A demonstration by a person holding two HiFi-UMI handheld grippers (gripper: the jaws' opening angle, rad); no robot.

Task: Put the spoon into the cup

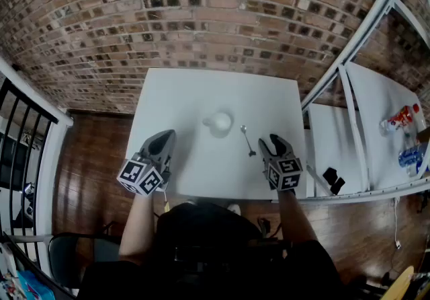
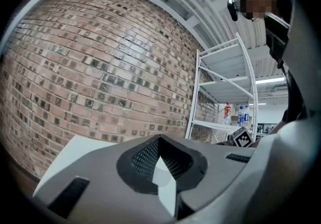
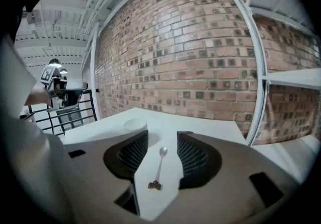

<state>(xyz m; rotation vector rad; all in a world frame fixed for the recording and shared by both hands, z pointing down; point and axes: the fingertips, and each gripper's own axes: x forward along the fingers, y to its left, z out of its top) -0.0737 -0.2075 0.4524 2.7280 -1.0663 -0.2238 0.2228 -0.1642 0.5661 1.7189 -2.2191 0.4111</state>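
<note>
A white cup stands near the middle of the white table. A small metal spoon lies flat to its right, bowl end toward the brick wall. My right gripper hovers just right of the spoon's handle with its jaws open. In the right gripper view the spoon lies on the table between the open jaws of that gripper, untouched, and the cup stands beyond the left jaw. My left gripper hangs over the table's front left, shut and empty; in its own view the left gripper has its tips together.
A brick wall runs behind the table. White metal shelving stands at the right, with bottles and a black item on it. A black railing lines the left side. The table's front edge is by my body.
</note>
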